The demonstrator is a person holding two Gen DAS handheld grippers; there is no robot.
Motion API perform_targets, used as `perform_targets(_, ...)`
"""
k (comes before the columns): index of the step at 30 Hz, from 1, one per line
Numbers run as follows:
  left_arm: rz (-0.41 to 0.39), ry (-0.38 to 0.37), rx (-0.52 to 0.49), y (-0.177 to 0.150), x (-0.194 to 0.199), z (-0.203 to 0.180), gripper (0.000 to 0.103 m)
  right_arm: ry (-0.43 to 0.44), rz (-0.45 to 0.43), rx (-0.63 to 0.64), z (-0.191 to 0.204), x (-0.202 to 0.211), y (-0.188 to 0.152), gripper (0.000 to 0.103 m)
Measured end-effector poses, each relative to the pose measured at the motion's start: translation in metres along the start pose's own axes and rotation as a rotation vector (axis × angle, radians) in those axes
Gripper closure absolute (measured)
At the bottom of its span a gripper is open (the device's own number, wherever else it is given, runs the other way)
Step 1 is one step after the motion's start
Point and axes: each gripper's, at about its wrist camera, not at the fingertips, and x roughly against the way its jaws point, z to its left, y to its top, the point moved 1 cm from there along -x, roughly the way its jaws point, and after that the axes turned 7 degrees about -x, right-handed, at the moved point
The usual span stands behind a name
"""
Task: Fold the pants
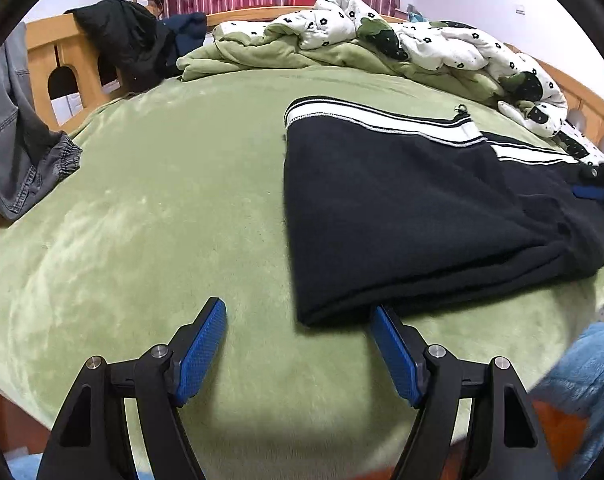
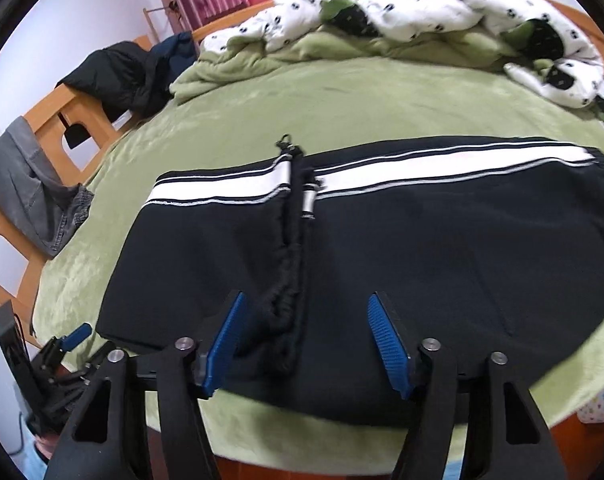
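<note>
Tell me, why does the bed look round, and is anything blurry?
Left wrist view: the fisheye lens bulges the green blanket into a dome, dark corners; the right gripper at the edge is smeared. Right wrist view: same bulge; the black pants look soft near the bottom.

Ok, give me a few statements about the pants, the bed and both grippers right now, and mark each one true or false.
1. The black pants have a white side stripe. True.
2. The left gripper is clamped on the pants. False: its jaws stand open on nothing.
3. The pants lie on a green blanket. True.
4. The right gripper hovers over bare blanket. False: it is over the pants, open.
5. A grey garment hangs over the wooden bed frame. True.
</note>
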Motion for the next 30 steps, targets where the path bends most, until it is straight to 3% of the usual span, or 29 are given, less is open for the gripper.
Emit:
perform_targets(2, -0.023, -0.011, 0.036, 0.000, -0.006, 0.004, 0.030, 0.005, 0.021, -0.015, 0.002, -0.018, 0.007, 0.042)
perform_targets(6, -0.093, -0.076, 0.134, 0.001, -0.007, 0.013, 0.031, 0.027, 0.080, -0.070, -0.002, -0.063, 0.013, 0.059)
perform_targets(9, -0.098, -0.106, 0.149, -0.004, -0.015, 0.017, 0.030, 0.089, 0.096, -0.120, -0.008, -0.084, 0.000, 0.058)
perform_targets(12, -0.126, -0.113, 0.138, -0.009, -0.015, 0.018, 0.030, 0.099, 0.066, -0.115, -0.005, -0.085, -0.002, 0.059)
perform_targets(16, -0.135, -0.141, 0.192, -0.008, -0.009, 0.027, 0.030, 0.108, 0.074, -0.129, -0.003, -0.088, -0.002, 0.082)
perform_targets(18, -0.132, -0.168, 0.218, -0.009, -0.008, 0.034, 0.030, 0.123, 0.055, -0.132, -0.004, -0.081, -0.001, 0.087)
perform_targets(21, -0.128, -0.181, 0.225, -0.011, -0.008, 0.037, 0.030, 0.214, -0.019, -0.218, -0.021, -0.052, 0.005, 0.089)
perform_targets(26, -0.130, -0.194, 0.211, -0.011, -0.006, 0.028, 0.030, 0.117, -0.112, -0.174, -0.036, -0.019, 0.006, 0.090)
perform_targets(30, -0.105, -0.134, 0.173, -0.011, -0.010, 0.021, 0.030, 0.053, -0.045, -0.148, -0.042, -0.041, -0.001, 0.088)
